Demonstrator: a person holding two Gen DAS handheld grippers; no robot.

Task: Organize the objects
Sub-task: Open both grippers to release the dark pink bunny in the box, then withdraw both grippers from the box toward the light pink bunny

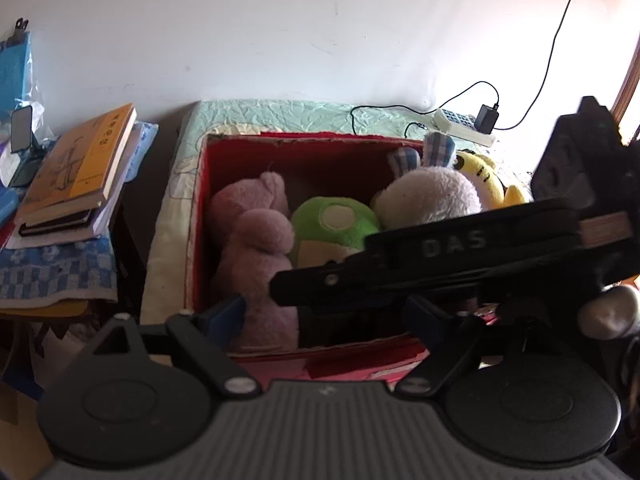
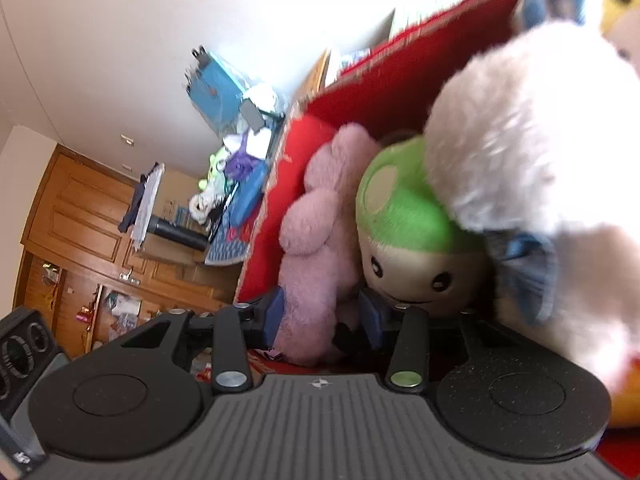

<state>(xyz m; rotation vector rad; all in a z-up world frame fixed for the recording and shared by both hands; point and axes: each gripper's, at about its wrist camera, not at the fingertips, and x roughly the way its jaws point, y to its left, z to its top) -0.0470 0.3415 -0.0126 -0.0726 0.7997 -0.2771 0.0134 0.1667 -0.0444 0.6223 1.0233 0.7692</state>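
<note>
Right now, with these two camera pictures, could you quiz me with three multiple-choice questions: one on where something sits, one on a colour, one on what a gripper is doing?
1. Where does the green mushroom plush sit?
A. on the book stack
B. in the red box, between the pink plush and the white plush
C. on the floor

2. What colour is the top book of the stack left of the box?
A. orange-yellow
B. black
C. green

3. What is the right gripper doing?
A. hanging open over the books
B. gripping the power strip
C. closing around the pink plush

Answers:
1 B: the red box holds it, with the pink plush and the white plush either side.
2 A: its cover is orange-yellow.
3 C: its blue pads flank the pink plush.
</note>
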